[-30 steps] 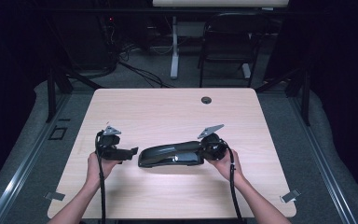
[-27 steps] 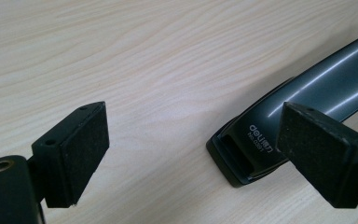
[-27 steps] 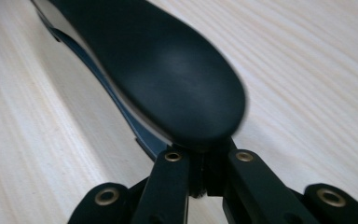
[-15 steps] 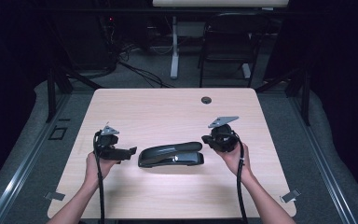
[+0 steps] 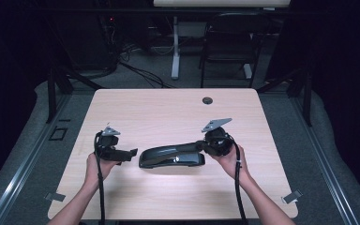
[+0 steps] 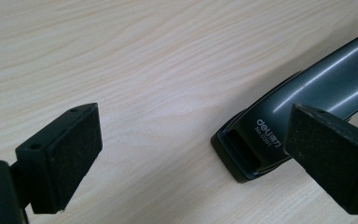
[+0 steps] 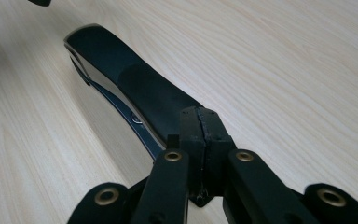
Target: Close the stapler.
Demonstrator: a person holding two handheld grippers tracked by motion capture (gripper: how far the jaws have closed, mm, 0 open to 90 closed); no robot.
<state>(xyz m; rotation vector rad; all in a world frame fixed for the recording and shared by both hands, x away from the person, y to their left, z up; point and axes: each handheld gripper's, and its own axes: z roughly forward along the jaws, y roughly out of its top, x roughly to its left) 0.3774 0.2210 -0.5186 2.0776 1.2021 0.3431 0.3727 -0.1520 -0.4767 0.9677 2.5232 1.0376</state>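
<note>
The long, glossy black heavy-duty stapler (image 5: pixel 171 156) lies mid pale wooden worktop (image 5: pixel 168 112). If the right tongs (image 5: pixel 200 146), pressed together over its handle's end, slip off, the handle could snap down. The left tongs (image 5: pixel 132 153) have just been opening, spread beside its nose, nothing pinched

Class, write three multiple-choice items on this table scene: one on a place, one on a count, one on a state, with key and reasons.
1. Where does the stapler lie?
A. between the two grippers
B. at the table's far edge
C. on the floor

2. How many grippers are in use?
A. one
B. two
C. three

3. How do the left gripper's jaws stand?
A. shut together
B. clamped on a cable
C. wide apart

Key: A, it lies mid-table between the left gripper and the right gripper; B, one in each hand; C, bare table shows between its pads.
</note>
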